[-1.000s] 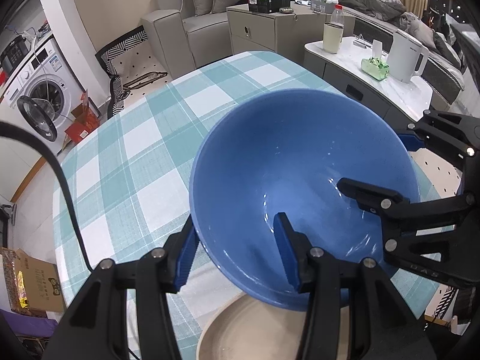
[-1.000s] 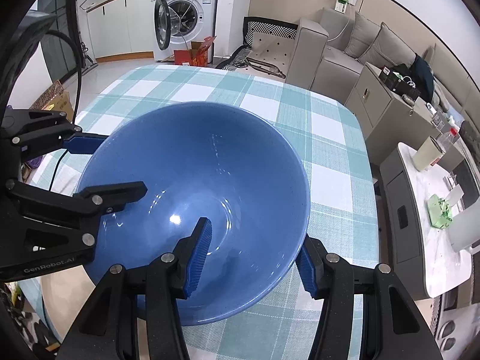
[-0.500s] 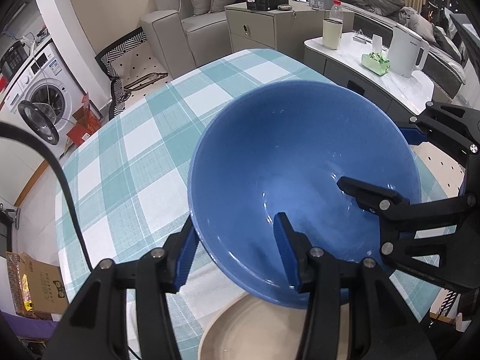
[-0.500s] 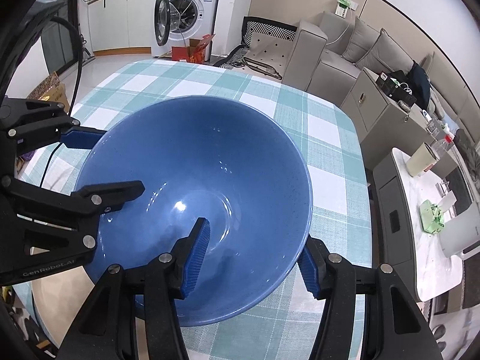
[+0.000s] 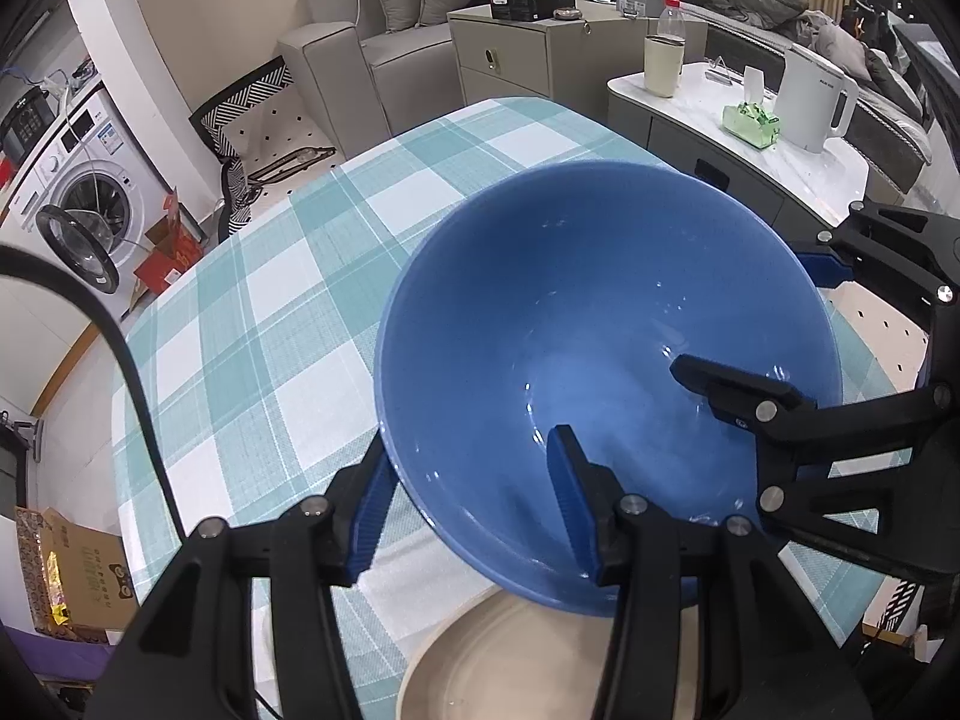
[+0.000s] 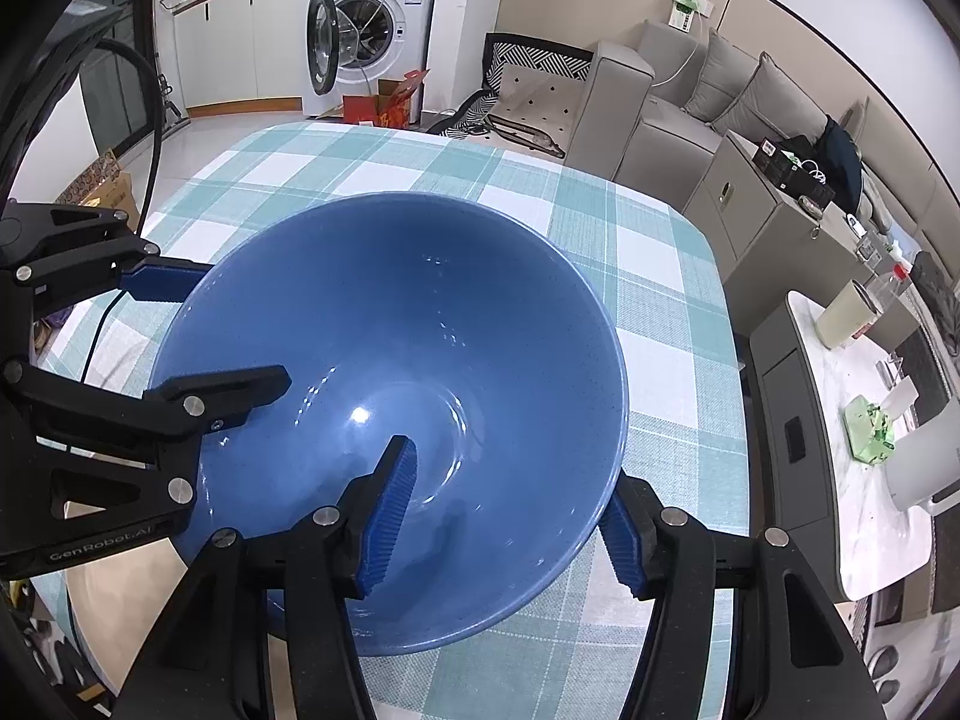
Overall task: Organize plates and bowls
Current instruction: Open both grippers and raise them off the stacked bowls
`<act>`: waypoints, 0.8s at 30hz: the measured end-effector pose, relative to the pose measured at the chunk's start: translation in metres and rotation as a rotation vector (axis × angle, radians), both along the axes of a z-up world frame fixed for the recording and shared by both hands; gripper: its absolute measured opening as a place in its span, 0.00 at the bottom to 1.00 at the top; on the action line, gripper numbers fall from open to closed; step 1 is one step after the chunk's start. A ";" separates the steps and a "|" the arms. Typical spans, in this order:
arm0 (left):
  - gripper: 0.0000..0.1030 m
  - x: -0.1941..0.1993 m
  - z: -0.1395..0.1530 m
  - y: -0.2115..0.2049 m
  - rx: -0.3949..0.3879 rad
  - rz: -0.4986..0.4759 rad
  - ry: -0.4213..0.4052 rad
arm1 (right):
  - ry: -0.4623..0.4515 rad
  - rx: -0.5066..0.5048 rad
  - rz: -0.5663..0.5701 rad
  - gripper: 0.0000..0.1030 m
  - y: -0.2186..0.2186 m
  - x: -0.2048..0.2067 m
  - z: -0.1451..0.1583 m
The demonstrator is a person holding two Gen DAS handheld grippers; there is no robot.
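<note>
A large blue bowl is held in the air above the checked table by both grippers; it also shows in the right wrist view. My left gripper is shut on the bowl's near rim, one finger inside and one outside. My right gripper is shut on the opposite rim the same way; it shows in the left wrist view. A beige plate lies on the table just under the bowl, mostly hidden; its edge shows in the right wrist view.
The table has a teal and white checked cloth. A low white cabinet with a kettle, cup and tissue pack stands beyond the table's far edge. A sofa and a washing machine stand farther off.
The bowl and both grippers have risen and tilted a little while still gripped; slightly more of the beige plate shows below the bowl.
</note>
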State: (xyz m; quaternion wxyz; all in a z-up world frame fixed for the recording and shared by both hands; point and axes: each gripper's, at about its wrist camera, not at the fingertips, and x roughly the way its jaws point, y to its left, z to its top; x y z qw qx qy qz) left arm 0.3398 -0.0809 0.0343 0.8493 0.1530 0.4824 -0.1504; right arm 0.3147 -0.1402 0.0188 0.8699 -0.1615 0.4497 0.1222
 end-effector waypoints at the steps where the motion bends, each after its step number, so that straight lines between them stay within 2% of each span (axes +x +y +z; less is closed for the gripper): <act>1: 0.48 -0.001 0.000 0.000 0.000 0.000 -0.001 | 0.000 0.002 -0.001 0.57 0.000 0.000 0.000; 9: 0.51 -0.001 -0.001 -0.002 -0.009 -0.006 0.001 | 0.005 0.024 0.004 0.59 -0.001 0.000 -0.001; 11: 0.55 -0.001 -0.002 -0.001 -0.019 -0.007 0.000 | 0.007 0.037 0.007 0.60 -0.002 0.000 -0.001; 15: 0.58 -0.002 -0.003 0.002 -0.055 -0.010 0.016 | 0.019 0.076 0.019 0.68 -0.008 0.000 -0.001; 17: 0.65 -0.004 -0.003 0.003 -0.071 -0.011 0.013 | 0.013 0.086 0.014 0.71 -0.013 0.000 -0.001; 21: 0.70 -0.009 0.000 0.013 -0.126 0.003 0.008 | 0.026 0.165 0.024 0.79 -0.027 -0.002 0.002; 23: 0.84 -0.011 0.003 0.018 -0.156 0.018 0.000 | 0.021 0.205 0.010 0.84 -0.035 -0.003 0.005; 24: 0.85 -0.012 0.004 0.021 -0.170 0.026 -0.007 | 0.019 0.222 0.002 0.87 -0.040 -0.004 0.006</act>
